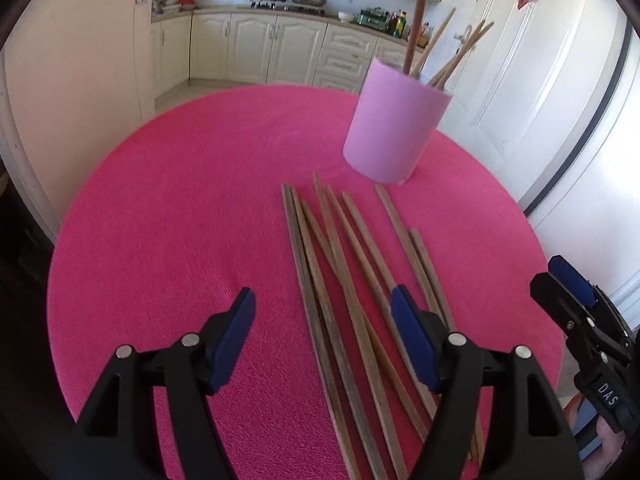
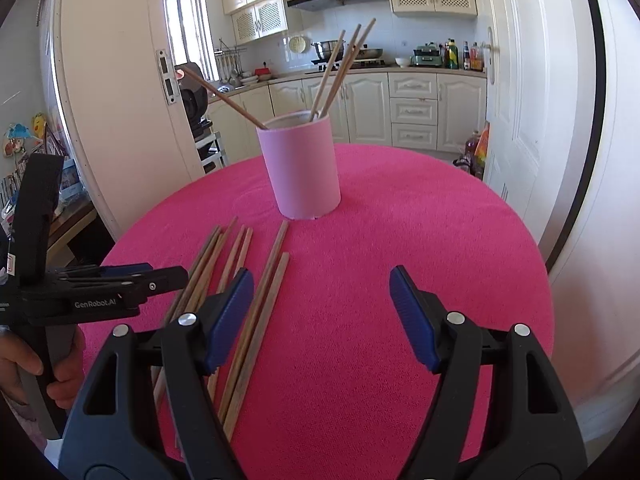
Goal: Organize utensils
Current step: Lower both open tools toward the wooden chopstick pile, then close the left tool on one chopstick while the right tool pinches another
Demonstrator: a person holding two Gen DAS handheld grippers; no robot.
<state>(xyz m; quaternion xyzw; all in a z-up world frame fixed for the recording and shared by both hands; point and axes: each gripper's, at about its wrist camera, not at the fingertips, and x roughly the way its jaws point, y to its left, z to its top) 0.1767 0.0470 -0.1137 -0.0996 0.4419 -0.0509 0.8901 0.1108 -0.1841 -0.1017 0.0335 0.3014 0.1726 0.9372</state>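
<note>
Round table [image 1: 180, 200] under a pink cloth, filling the middle of both views. Toward the upper centre of the right wrist view, one lilac cylinder holder [image 2: 298, 172], upright, holding standing chopsticks [image 2: 340, 68]: four counted there, one leaning out to the upper left, three bunched toward the upper right. In the left wrist view, same holder [image 1: 390, 132] in the upper right.

Flat on the cloth, just below the holder, loose chopsticks [image 1: 340, 280], eight counted, fanned lengthwise toward the lower edge of the frame, some overlapping.

Left gripper [image 1: 322, 334] low in its own frame, jaws spread wide, empty, hanging above the loose sticks; contact not clear. Right gripper [image 2: 322, 314] likewise spread wide, empty, over bare cloth right of the sticks, left blue pad overlapping two sticks in view. Part of a hand [image 2: 24, 364] at lower left.
</note>
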